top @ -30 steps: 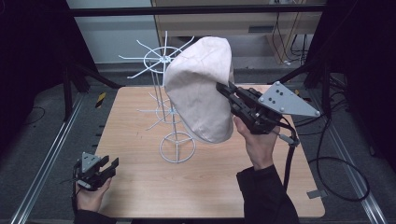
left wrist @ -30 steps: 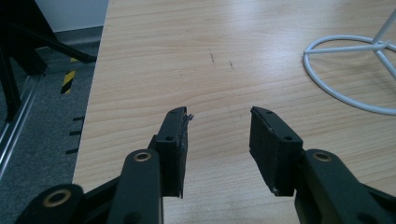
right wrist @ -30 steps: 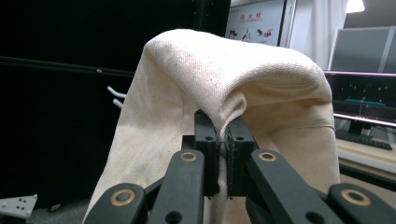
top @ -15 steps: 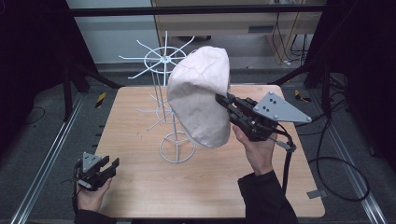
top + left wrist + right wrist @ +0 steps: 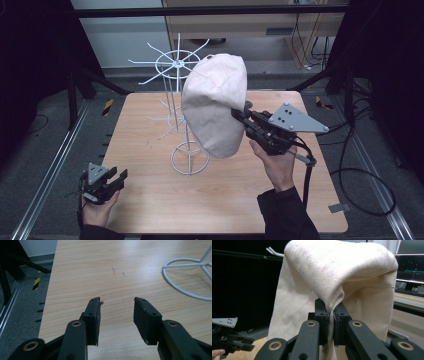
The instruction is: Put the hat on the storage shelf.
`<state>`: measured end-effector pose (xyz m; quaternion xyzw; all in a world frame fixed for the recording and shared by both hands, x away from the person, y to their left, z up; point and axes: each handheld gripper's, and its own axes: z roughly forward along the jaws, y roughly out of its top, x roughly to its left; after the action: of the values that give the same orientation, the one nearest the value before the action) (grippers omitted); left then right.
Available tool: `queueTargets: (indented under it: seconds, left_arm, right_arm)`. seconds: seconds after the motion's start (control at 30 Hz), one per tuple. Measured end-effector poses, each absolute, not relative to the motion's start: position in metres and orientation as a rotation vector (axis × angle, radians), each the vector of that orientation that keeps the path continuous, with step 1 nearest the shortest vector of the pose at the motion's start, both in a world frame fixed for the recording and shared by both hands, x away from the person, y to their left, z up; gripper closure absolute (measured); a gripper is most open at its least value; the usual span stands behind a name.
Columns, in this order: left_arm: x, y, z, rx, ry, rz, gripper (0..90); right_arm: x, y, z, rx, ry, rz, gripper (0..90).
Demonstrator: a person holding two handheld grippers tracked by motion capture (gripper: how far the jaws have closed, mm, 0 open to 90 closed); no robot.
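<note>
Cloth cap carried leftward toward the stand: since the earlier frame the right gripper (image 5: 243, 119) has moved the cream, soft woven-cloth cap (image 5: 215, 105) closer to the white wire rack stand with radiating hooks (image 5: 176, 90).

The right gripper's jaws are pressed together on a pinched fold of the cap's fabric, which hangs limp in the air above the pale wooden table (image 5: 150, 200), just beside the stand's upper ring. The left gripper (image 5: 117, 179) rests spread and empty near the table's front-left corner. The cap appears light, soft and shapeless; it likely drapes rather than holds form, so a grip at the rim or a gathered fold seems best.
</note>
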<state>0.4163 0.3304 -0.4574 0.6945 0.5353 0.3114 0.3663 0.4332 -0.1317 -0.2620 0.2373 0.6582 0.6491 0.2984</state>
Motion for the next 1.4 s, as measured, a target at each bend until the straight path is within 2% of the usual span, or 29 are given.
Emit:
queueTargets:
  seconds: [0.3, 0.6, 1.17, 1.3, 1.4]
  left_arm:
    - [0.416, 0.331, -0.457, 1.785, 1.376, 0.801, 57.0]
    - [0.416, 0.331, -0.457, 1.785, 1.376, 0.801, 56.9]
    - [0.416, 0.331, -0.457, 1.785, 1.376, 0.8, 56.9]
    - [0.416, 0.331, -0.457, 1.784, 1.377, 0.8, 56.8]
    - [0.416, 0.331, -0.457, 1.785, 1.377, 0.801, 56.7]
  right_arm:
    - [0.437, -0.127, -0.271, 0.644, 1.807, 1.709, 81.5]
    - [0.441, -0.119, -0.275, 0.645, 1.84, 1.687, 72.8]
    - [0.442, -0.117, -0.276, 0.674, 1.804, 1.662, 47.6]
    - [0.44, -0.12, -0.276, 0.719, 1.783, 1.657, 32.1]
    - [0.437, -0.125, -0.278, 0.75, 1.754, 1.66, 25.2]
